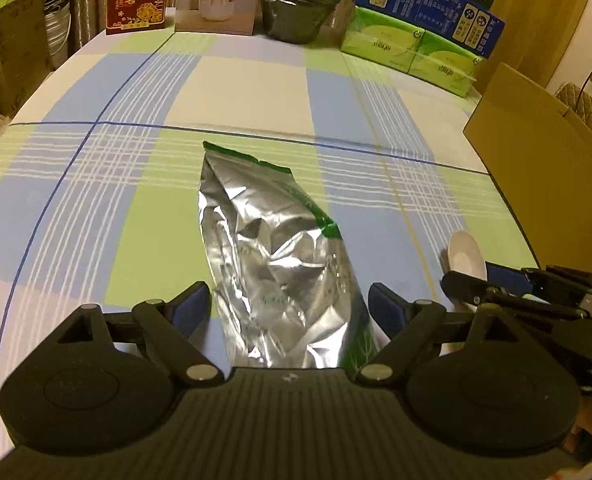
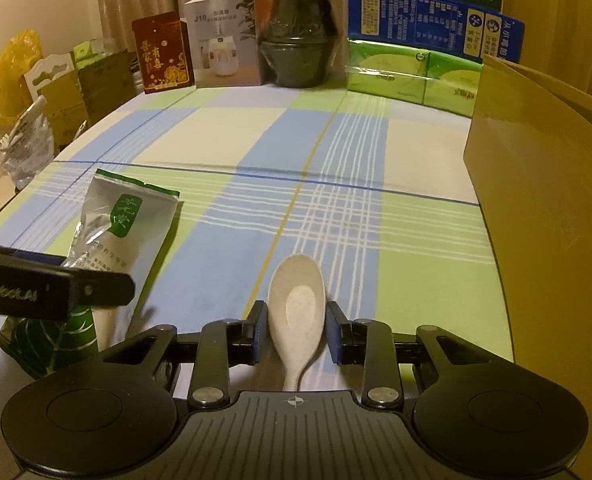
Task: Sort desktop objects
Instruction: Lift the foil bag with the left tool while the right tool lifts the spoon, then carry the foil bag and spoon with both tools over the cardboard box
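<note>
You are straddling the foil pouch (image 1: 280, 264) with your left gripper (image 1: 290, 308) spread wide; your right gripper (image 2: 296, 330) is pinching the pale spoon (image 2: 297, 304) above the tablecloth (image 2: 335, 148); next, judging likely, close left and carry both toward the cardboard box (image 2: 543, 208).

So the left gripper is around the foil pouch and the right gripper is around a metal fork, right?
Not a fork: the right wrist view shows the right gripper around a pale spoon. The left gripper does straddle the foil pouch.
</note>
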The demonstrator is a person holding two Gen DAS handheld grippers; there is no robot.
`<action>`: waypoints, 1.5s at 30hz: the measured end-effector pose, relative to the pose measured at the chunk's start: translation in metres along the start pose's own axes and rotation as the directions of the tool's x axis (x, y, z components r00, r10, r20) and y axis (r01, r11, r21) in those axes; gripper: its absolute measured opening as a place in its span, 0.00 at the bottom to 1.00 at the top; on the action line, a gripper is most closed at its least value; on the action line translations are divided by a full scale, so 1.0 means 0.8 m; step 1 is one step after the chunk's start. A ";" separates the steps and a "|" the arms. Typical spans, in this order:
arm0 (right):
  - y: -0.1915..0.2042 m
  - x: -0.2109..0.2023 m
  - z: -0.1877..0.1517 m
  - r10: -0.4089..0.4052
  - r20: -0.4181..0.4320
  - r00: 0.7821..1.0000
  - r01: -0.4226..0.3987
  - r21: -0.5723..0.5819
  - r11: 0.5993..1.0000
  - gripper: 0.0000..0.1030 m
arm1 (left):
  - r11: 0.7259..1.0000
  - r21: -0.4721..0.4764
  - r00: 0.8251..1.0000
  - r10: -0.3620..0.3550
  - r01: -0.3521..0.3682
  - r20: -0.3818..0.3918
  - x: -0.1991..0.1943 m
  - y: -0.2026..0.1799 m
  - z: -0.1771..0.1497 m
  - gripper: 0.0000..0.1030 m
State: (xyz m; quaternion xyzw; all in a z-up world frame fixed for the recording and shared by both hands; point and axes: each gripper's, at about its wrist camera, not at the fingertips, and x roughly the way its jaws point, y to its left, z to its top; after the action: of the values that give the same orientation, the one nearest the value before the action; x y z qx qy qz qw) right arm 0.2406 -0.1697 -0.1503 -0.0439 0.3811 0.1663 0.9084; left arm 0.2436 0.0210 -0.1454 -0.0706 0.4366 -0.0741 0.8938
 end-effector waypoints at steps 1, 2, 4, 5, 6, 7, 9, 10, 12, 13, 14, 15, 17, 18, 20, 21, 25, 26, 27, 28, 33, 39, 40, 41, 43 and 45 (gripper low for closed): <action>-0.001 0.000 0.000 0.003 0.000 1.000 -0.003 0.005 1.000 0.27 | 1.000 -0.004 1.000 -0.002 0.002 -0.001 0.002 0.000 0.002 0.81; -0.001 0.000 0.001 0.004 0.000 1.000 -0.004 0.008 1.000 0.27 | 1.000 -0.008 1.000 -0.003 0.003 -0.002 0.003 0.001 0.003 0.81; 0.000 0.001 0.002 0.004 0.003 1.000 -0.004 0.008 1.000 0.27 | 1.000 -0.002 1.000 0.003 -0.003 -0.006 0.006 -0.002 0.005 0.80; 0.001 0.002 0.002 0.004 0.004 1.000 -0.004 0.008 1.000 0.27 | 1.000 0.007 1.000 0.008 -0.008 -0.008 0.007 -0.004 0.006 0.80; 0.001 0.003 0.002 0.004 0.005 1.000 -0.005 0.009 1.000 0.27 | 1.000 0.020 1.000 0.014 -0.014 -0.010 0.008 -0.006 0.006 0.80; 0.001 0.004 0.003 0.006 0.007 1.000 -0.006 0.012 1.000 0.27 | 0.999 0.032 1.000 0.022 -0.021 -0.011 0.009 -0.008 0.005 0.80; 0.002 0.004 0.004 0.007 0.008 1.000 -0.007 0.014 1.000 0.27 | 0.998 0.047 0.999 0.032 -0.031 -0.012 0.010 -0.011 0.005 0.78; 0.002 0.005 0.004 0.007 0.008 1.000 -0.007 0.015 1.000 0.27 | 0.998 0.048 0.999 0.033 -0.033 -0.011 0.010 -0.011 0.005 0.78; 0.002 0.005 0.004 0.008 0.007 1.000 -0.008 0.018 1.000 0.27 | 0.999 0.039 0.999 0.034 -0.033 -0.004 0.010 -0.010 0.005 0.75; 0.002 0.005 0.005 0.009 0.008 1.000 -0.009 0.020 1.000 0.27 | 0.999 0.035 0.999 0.033 -0.033 -0.002 0.010 -0.009 0.006 0.74; 0.001 0.005 0.005 0.009 0.008 1.000 -0.010 0.021 1.000 0.27 | 0.999 0.029 0.999 0.036 -0.036 0.003 0.010 -0.008 0.007 0.70; 0.001 0.005 0.005 0.009 0.007 1.000 -0.009 0.020 1.000 0.27 | 0.999 0.024 0.999 0.034 -0.034 0.007 0.010 -0.007 0.007 0.67; 0.001 0.005 0.006 0.009 0.008 1.000 -0.009 0.019 1.000 0.27 | 1.000 0.016 1.000 0.023 -0.023 0.008 0.009 -0.005 0.009 0.61; 0.001 0.005 0.006 0.008 0.008 1.000 -0.008 0.017 1.000 0.27 | 1.000 0.014 1.000 0.015 -0.015 0.007 0.009 -0.006 0.009 0.58; 0.001 0.005 0.006 0.006 0.009 1.000 -0.006 0.013 1.000 0.27 | 1.000 0.020 1.000 0.015 -0.015 0.007 0.009 -0.007 0.009 0.57; 0.001 0.005 0.005 0.004 0.010 1.000 -0.004 0.010 1.000 0.27 | 1.000 0.021 1.000 0.015 -0.015 0.008 0.009 -0.007 0.009 0.57; 0.007 0.007 0.004 -0.015 0.023 1.000 0.015 -0.021 1.000 0.27 | 1.000 0.020 1.000 0.015 -0.015 0.009 0.009 -0.008 0.009 0.57; 0.008 0.008 0.003 -0.020 0.027 0.999 0.021 -0.028 0.999 0.28 | 1.000 0.021 1.000 0.015 -0.015 0.009 0.008 -0.008 0.009 0.57; 0.009 0.009 0.003 -0.024 0.032 0.999 0.025 -0.034 0.999 0.29 | 1.000 0.021 1.000 0.015 -0.015 0.010 0.008 -0.009 0.009 0.57; 0.011 0.010 0.003 -0.032 0.037 0.999 0.033 -0.042 0.999 0.33 | 1.000 0.021 1.000 0.015 -0.015 0.010 0.008 -0.008 0.009 0.57; 0.016 0.014 0.003 -0.061 0.056 0.997 0.065 -0.076 0.995 0.43 | 0.999 0.024 1.000 0.021 -0.022 0.013 0.009 -0.009 0.009 0.60; 0.012 0.014 0.005 -0.036 0.043 0.998 0.038 -0.035 0.999 0.28 | 0.999 0.023 1.000 0.024 -0.024 0.014 0.010 -0.009 0.009 0.60; 0.013 0.013 0.005 -0.040 0.042 0.998 0.041 -0.039 0.998 0.28 | 0.999 0.024 1.000 0.024 -0.024 0.014 0.010 -0.009 0.009 0.60; 0.014 0.012 0.004 -0.040 0.042 0.998 0.041 -0.039 0.998 0.28 | 0.999 0.024 1.000 0.024 -0.024 0.014 0.010 -0.009 0.009 0.60; 0.012 0.012 0.005 -0.035 0.038 0.999 0.036 -0.028 0.999 0.28 | 0.999 0.024 1.000 0.021 -0.022 0.015 0.010 -0.009 0.009 0.58; 0.013 0.012 0.004 -0.033 0.037 0.999 0.034 -0.027 0.999 0.28 | 0.999 0.030 1.000 0.016 -0.016 0.016 0.009 -0.009 0.010 0.54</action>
State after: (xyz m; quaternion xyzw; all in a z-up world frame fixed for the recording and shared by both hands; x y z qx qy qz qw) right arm 0.2460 -0.1568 -0.1543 -0.0599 0.3614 0.1569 0.9172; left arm 0.2539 0.0130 -0.1451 -0.0545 0.4291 -0.0729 0.8987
